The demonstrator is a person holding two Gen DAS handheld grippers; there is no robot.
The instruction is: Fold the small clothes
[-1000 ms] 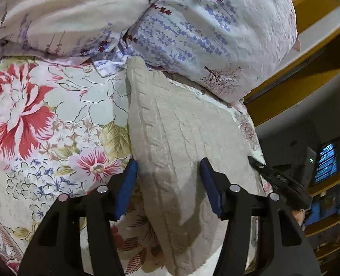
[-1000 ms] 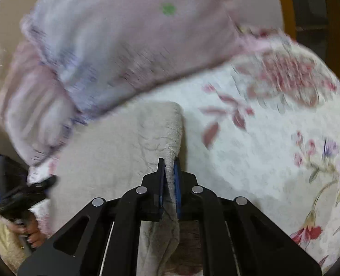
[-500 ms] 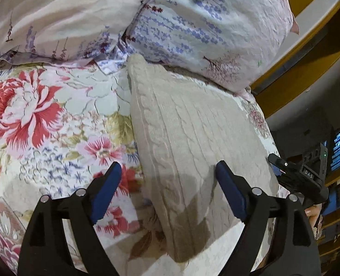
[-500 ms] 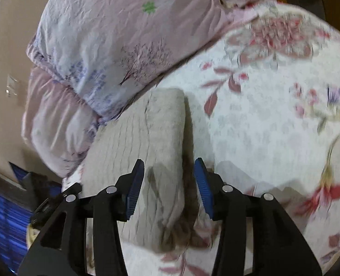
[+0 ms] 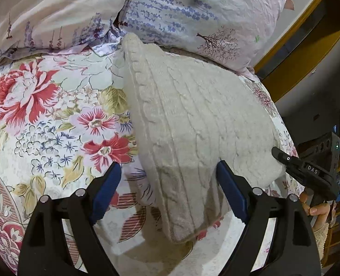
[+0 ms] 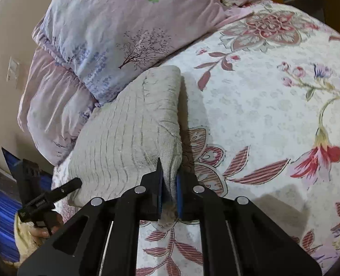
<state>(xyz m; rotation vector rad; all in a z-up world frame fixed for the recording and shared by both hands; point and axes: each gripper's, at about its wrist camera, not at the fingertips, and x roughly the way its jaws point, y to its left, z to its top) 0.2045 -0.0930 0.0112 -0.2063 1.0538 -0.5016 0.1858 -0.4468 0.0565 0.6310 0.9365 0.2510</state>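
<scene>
A cream cable-knit sweater [image 5: 193, 119] lies folded on the floral bedspread, its far end against the pillows. My left gripper [image 5: 170, 188] is open, its blue pads on either side of the sweater's near corner, not pinching it. In the right wrist view my right gripper [image 6: 170, 189] is shut on the near right corner of the sweater [image 6: 133, 133], with knit fabric bunched between the pads. The right gripper also shows in the left wrist view [image 5: 308, 172] at the sweater's right edge.
Two lavender-print pillows [image 5: 193, 13] lie at the head of the bed, touching the sweater's far end. The floral bedspread [image 6: 262, 115] stretches to the right of the sweater. A yellow wooden bed frame [image 5: 292, 53] and dark shelving lie beyond the bed's edge.
My right gripper let go of the sweater half a second ago and has now shut again on its near right corner. My left gripper opened wider and drew back slightly.
</scene>
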